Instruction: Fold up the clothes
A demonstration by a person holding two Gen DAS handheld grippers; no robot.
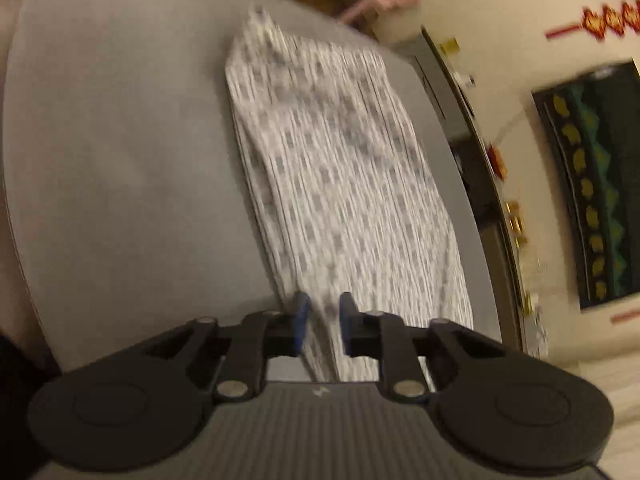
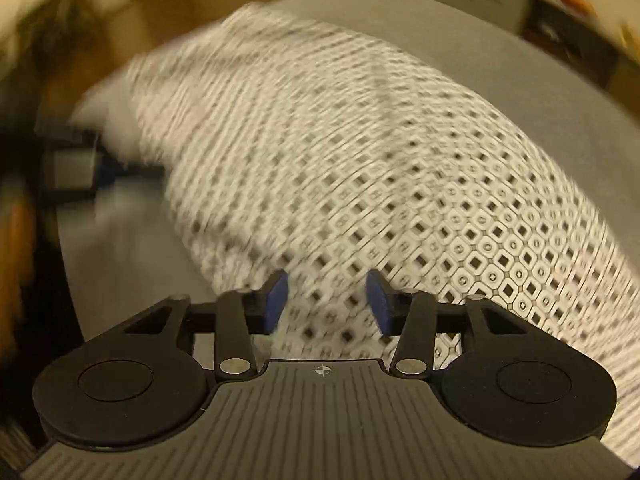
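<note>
Dim warm indoor light, heavy motion blur, fisheye bending and dark corners

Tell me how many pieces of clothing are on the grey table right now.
1. A single white patterned garment lies flat on the grey table, stretching away from both grippers. Blur could hide another piece beneath it.

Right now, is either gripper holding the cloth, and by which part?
Neither. The left gripper and the right gripper both have their jaws apart above the patterned cloth, with nothing pinched between them. The cloth lies loose on the grey surface.
</note>
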